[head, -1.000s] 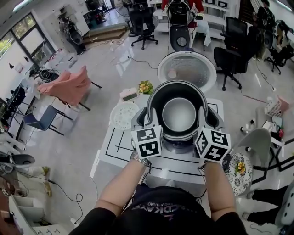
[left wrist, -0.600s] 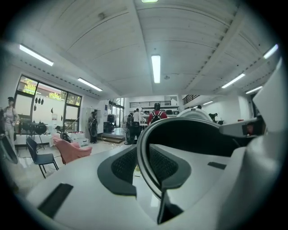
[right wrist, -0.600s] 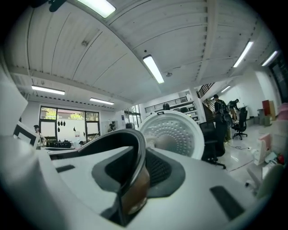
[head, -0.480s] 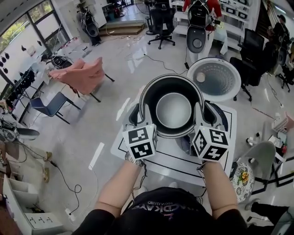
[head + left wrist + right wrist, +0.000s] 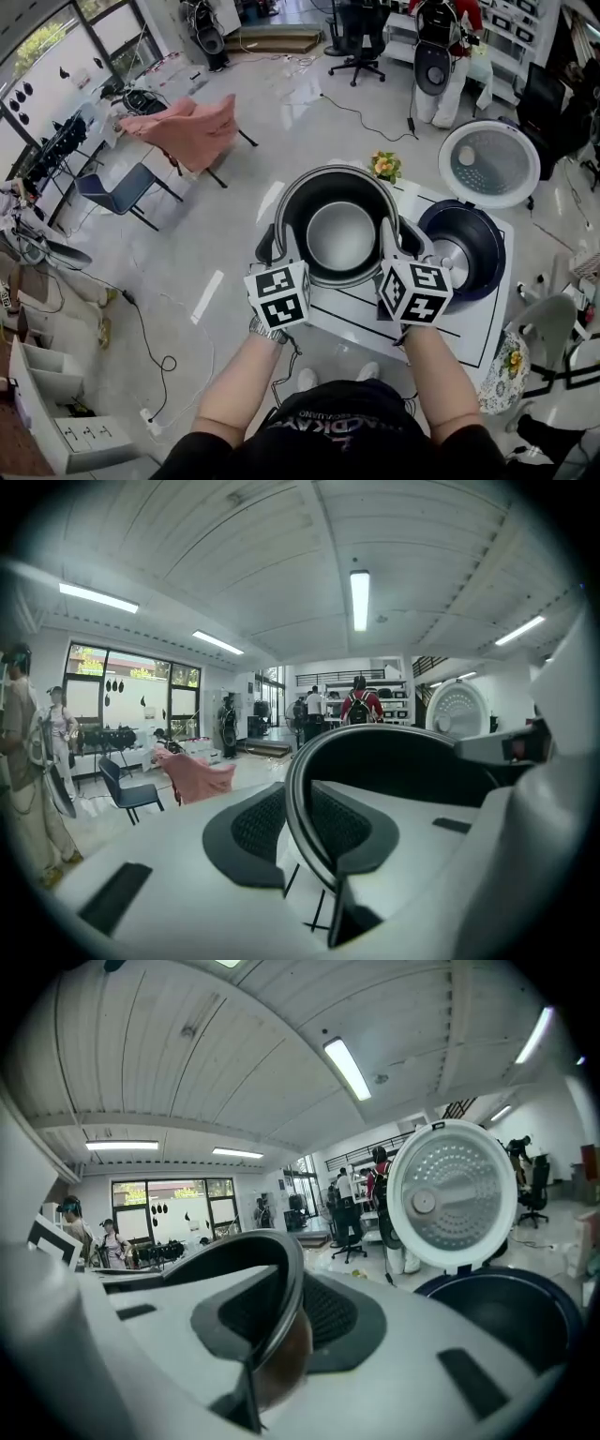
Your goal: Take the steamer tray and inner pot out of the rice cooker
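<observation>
The left gripper [image 5: 305,841] is closed narrow on the rim of the inner pot [image 5: 340,234]. Its dark mesh pads [image 5: 258,827] sit one outside the pot wall and one inside, pressing on the thin edge. The right gripper [image 5: 277,1326] grips the same way on the opposite side of the rim, with one pad inside and one outside.

In the head view both grippers point away from the person, roughly level. Their marker cubes are nearest the body, and the person's bare forearms run back from them. The pot hangs upright between the two grippers, its open mouth up. Its inside is dark around the wall and pale grey at the bottom.

The pot is out of the rice cooker [image 5: 464,248] and sits just to the cooker's left. It is over the left end of the white table [image 5: 469,328] and partly over the floor. The cooker stands on the table with its dark cavity open, and its round lid [image 5: 489,161] is tipped back behind it.

A small bunch of yellow flowers [image 5: 382,166] lies beyond the pot. Farther left on the floor are a chair draped in pink cloth [image 5: 192,127] and a blue chair [image 5: 117,187].
</observation>
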